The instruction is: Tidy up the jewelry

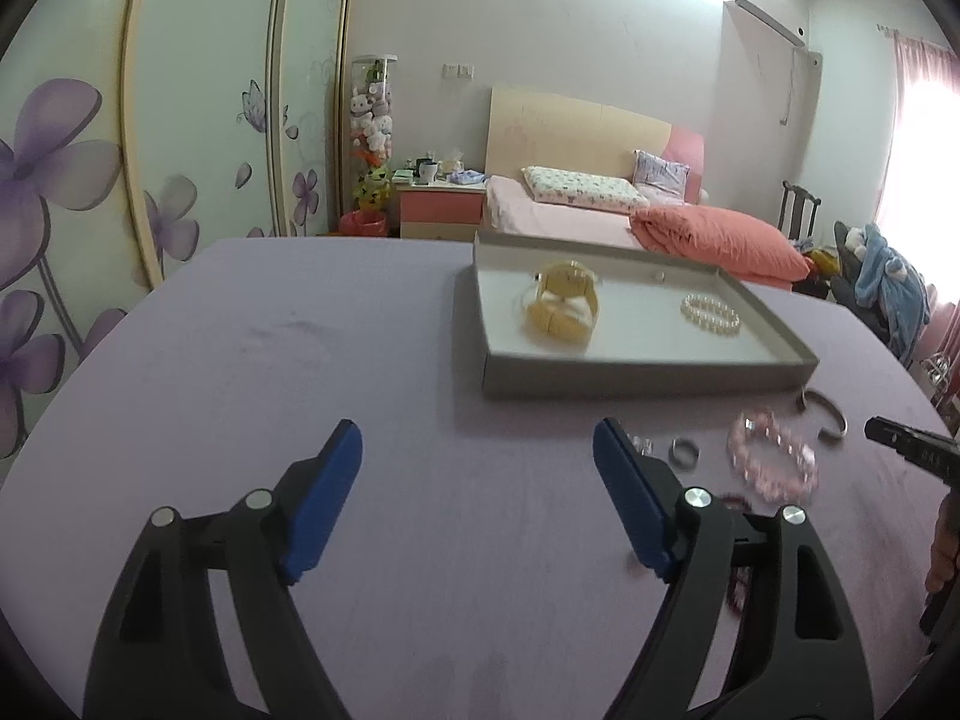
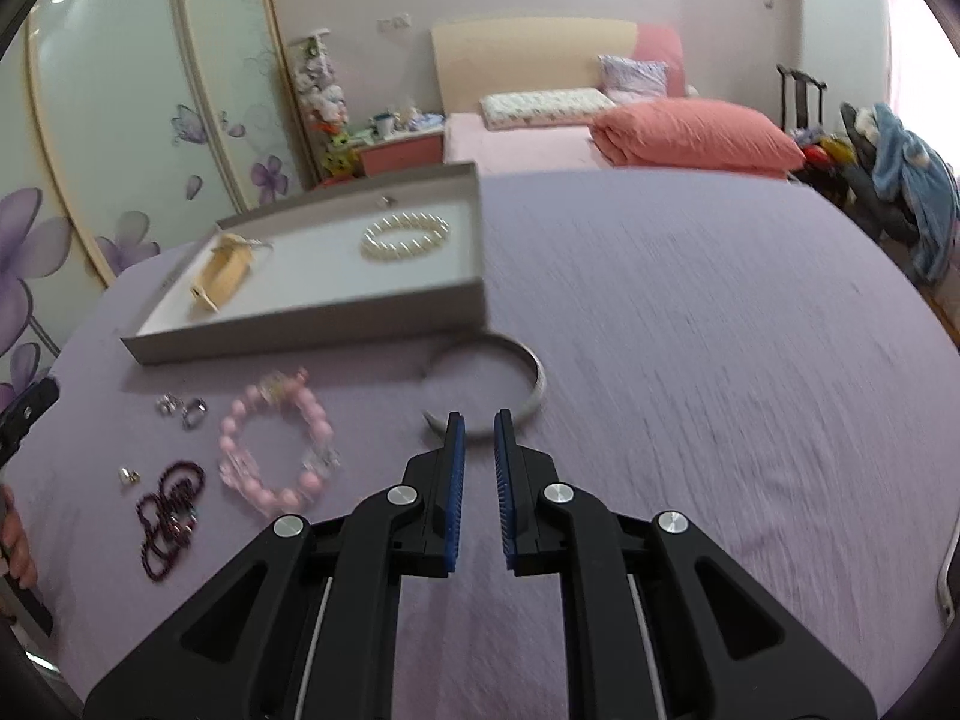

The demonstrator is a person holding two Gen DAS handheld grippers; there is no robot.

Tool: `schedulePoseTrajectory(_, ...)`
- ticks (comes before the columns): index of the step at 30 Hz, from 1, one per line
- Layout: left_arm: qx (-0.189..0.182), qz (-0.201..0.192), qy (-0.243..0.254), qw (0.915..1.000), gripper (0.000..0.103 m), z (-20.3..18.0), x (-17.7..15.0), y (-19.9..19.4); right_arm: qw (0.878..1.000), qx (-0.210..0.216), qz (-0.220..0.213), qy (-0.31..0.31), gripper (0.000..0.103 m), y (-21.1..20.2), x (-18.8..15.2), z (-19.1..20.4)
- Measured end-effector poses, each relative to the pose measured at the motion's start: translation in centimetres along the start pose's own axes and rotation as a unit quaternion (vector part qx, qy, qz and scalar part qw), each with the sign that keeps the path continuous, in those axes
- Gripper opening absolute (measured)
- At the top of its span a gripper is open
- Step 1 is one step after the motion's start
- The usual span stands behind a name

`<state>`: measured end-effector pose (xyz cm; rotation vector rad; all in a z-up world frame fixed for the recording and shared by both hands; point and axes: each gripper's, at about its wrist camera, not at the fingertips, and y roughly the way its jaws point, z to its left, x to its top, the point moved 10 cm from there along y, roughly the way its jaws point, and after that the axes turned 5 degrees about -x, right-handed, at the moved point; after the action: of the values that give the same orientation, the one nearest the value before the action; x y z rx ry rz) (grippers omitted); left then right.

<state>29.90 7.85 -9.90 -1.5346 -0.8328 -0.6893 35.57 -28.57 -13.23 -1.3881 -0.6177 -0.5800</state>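
silver cuff bangle (image 2: 516, 372): flat on the purple table (image 2: 690, 330), near the tray's (image 2: 312, 330) right corner, open ends facing left | your right gripper (image 2: 479, 420): jaws a narrow gap apart, tips straddling its near rim, empty | your left gripper (image 1: 477, 438): jaws wide apart, empty, farther left | right is nearer; I judge it takes the bangle.

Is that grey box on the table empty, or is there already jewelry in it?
Not empty. The grey box is open and holds a gold watch, a pearl bracelet and a small piece by its far wall.
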Motion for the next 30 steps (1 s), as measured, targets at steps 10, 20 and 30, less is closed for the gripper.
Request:
schedulePoseTrajectory(10,-0.008,0.005,-0.005,0.9999,0.078,-0.6,-0.8,0.0,1.0,-0.014,0.015,-0.022,0.06,1.5,-0.6,-0.2)
schedulePoseTrajectory(20,-0.017,0.011,-0.008,0.9998,0.079,-1.2,-0.5,0.8,0.998,-0.009,0.048,-0.035,0.064,3.4,-0.7,-0.6)
schedulePoseTrajectory(30,-0.02,0.014,-0.007,0.9997,0.079,-1.4,-0.4,1.2,0.996,-0.022,0.056,-0.068,0.073,4.6,-0.1,0.5)
